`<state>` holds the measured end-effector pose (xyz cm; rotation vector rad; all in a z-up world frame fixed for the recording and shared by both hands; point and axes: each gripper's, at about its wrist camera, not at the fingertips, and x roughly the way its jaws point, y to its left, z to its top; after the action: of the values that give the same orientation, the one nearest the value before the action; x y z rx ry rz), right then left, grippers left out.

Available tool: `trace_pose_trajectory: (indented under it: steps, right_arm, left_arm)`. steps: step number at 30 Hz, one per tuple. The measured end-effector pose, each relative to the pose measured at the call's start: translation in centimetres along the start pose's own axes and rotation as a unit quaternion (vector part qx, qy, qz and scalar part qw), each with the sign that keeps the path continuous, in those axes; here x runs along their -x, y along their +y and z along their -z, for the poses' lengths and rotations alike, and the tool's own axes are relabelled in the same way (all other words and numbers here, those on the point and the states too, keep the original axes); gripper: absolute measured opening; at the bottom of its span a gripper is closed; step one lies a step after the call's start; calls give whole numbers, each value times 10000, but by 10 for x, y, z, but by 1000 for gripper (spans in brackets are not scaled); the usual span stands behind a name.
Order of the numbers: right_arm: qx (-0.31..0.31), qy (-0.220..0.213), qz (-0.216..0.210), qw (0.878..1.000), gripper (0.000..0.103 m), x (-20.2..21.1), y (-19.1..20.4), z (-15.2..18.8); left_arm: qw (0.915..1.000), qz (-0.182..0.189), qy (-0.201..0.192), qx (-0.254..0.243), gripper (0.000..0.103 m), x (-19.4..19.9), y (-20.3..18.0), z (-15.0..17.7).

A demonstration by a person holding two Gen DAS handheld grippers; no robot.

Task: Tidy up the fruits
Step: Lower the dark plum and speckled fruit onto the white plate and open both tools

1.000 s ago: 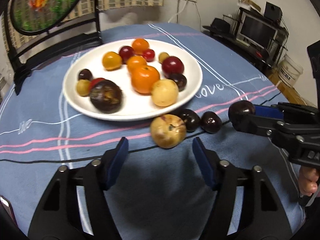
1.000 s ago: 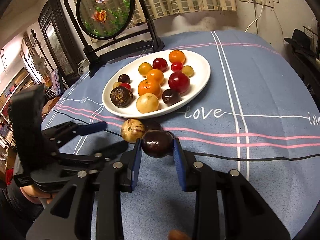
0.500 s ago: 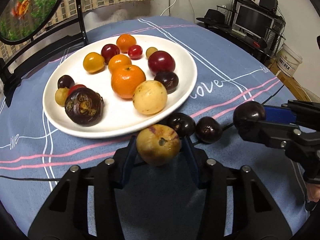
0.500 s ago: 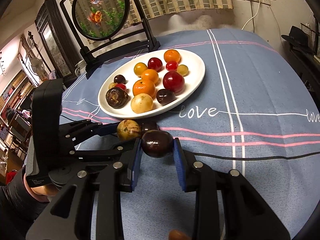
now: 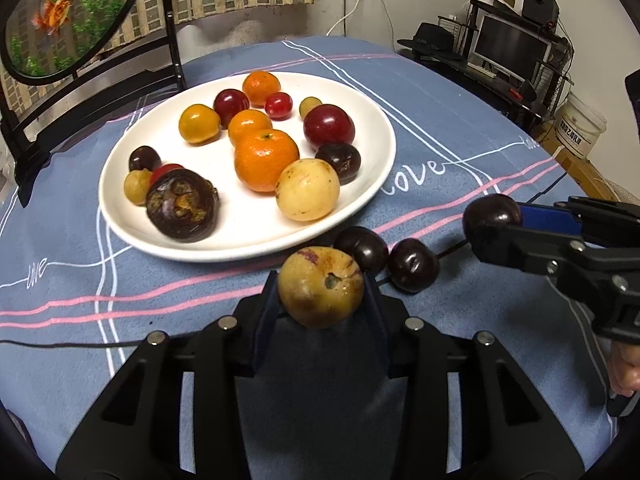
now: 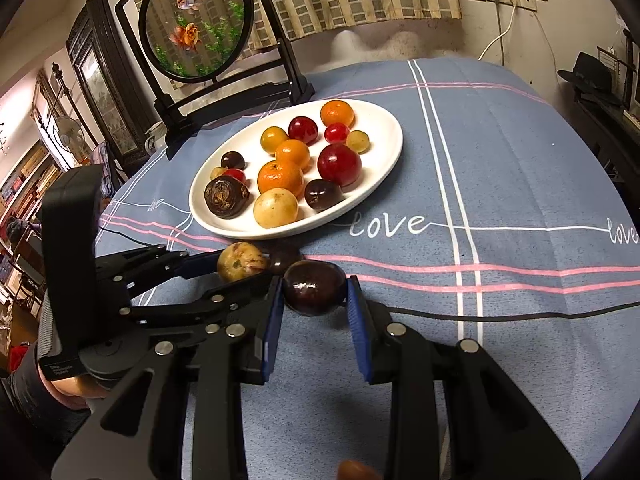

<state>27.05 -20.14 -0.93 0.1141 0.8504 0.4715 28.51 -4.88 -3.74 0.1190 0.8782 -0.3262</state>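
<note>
While each gripper grips one fruit, two dark plums (image 5: 362, 248) loose.

Plate (image 5: 372, 120) white. On it: mandarins (image 5: 266, 160) orange, plums (image 5: 329, 127) deep red, mangosteen (image 5: 182, 210) dark purple-brown with tan blotches, round fruit (image 5: 308, 189) pale yellow, speckled. Cloth (image 5: 460, 120) under plate grey-blue, with white and pink stripes, white "love" script. Fruit (image 5: 320, 286) in front of plate yellow-brown with purple patch. Near it, two fruits (image 5: 412, 265) glossy dark purple. Hand-held gripper (image 6: 315, 312) black, pads (image 6: 358, 332) blue.
</note>
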Motion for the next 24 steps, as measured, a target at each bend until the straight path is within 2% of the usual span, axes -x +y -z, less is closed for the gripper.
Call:
trace_pose_trajectory:
  steps: [7,10,14,18,21,24]
  right_arm:
    - [250,-53,-93,9996,31,2,16,0]
    - [398,-248,-219,9987,31,9,27,-7]
    - [453,-441,-223,9978,32,3,30,-34]
    - [405,-551,-123,9976,31,-20,27,-67]
    - [299,-515,-62,9982,31,-41,22,-86]
    - [276,-451,4,9986,31,-62,19,-101]
  left_arm:
    - [9997,-12,-175,139,42,29,12,10]
    - [9991,35,-358,231,42,49,26,6]
    - [9969,-154,-640,420,41,61,51,-20]
    - [9946,-276,-821,576,41,52,70,-55]
    - [9936,-451,-837,614,41,32,79,-78]
    - [9936,-512,-747,675,41,17,83,-87]
